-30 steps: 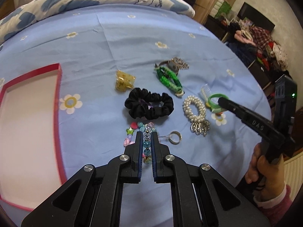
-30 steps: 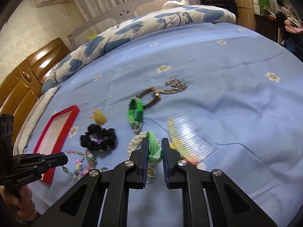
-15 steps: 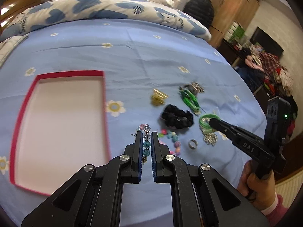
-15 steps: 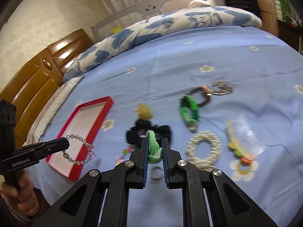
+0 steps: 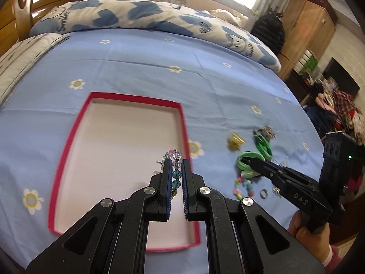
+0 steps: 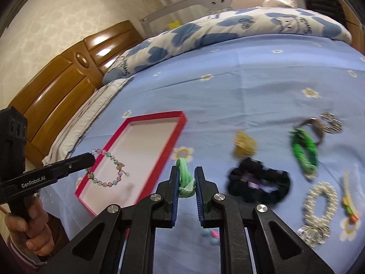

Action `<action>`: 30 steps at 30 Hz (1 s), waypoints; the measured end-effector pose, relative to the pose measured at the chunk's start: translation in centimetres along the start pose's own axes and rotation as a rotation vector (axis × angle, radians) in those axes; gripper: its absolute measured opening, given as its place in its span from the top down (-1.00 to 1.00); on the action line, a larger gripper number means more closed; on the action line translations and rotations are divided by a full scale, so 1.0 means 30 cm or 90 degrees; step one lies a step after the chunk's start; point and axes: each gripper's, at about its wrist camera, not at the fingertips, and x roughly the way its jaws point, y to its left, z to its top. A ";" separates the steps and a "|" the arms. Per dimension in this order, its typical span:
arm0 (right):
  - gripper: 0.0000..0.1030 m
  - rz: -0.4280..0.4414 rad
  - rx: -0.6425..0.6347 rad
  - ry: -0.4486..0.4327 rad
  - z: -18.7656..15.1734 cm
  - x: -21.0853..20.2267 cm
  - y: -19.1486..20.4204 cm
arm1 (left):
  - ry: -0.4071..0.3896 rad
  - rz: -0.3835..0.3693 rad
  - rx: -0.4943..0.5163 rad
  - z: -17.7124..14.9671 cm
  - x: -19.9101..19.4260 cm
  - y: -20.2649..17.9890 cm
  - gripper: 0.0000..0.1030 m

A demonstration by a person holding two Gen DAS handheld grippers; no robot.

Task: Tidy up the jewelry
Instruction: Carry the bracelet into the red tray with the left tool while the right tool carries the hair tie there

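My left gripper [image 5: 176, 162] is shut on a glass bead bracelet [image 5: 175, 159] and holds it above the red-rimmed tray [image 5: 68, 137]; in the right wrist view the bracelet [image 6: 107, 171] dangles over the tray [image 6: 157, 116]. My right gripper [image 6: 186, 171] is shut on a green hair tie [image 6: 185, 180], just right of the tray; it also shows in the left wrist view [image 5: 247, 159].
On the blue sheet lie a black scrunchie [image 6: 257, 182], a gold clip [image 6: 244, 146], a green braided bracelet [image 6: 304, 150], a pearl bracelet [image 6: 319, 203], a silver chain [image 6: 332, 121], a ring [image 5: 264, 193] and coloured beads [image 5: 243, 186]. A duvet [image 5: 136, 18] lies beyond.
Both grippers have moved left toward the tray with their loads. The bead bracelet now hangs over the tray's inside; the green hair tie has come up beside the tray's right rim.
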 end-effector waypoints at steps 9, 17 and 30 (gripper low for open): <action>0.75 0.045 -0.030 0.031 0.062 0.150 0.123 | -0.001 0.026 -0.032 0.054 0.057 0.115 0.87; 0.75 0.070 -0.033 0.074 0.121 0.329 0.186 | 0.003 0.027 -0.060 0.103 0.127 0.205 0.87; 0.74 0.062 -0.050 0.151 0.123 0.530 0.220 | 0.049 0.070 -0.133 0.067 0.249 0.391 0.87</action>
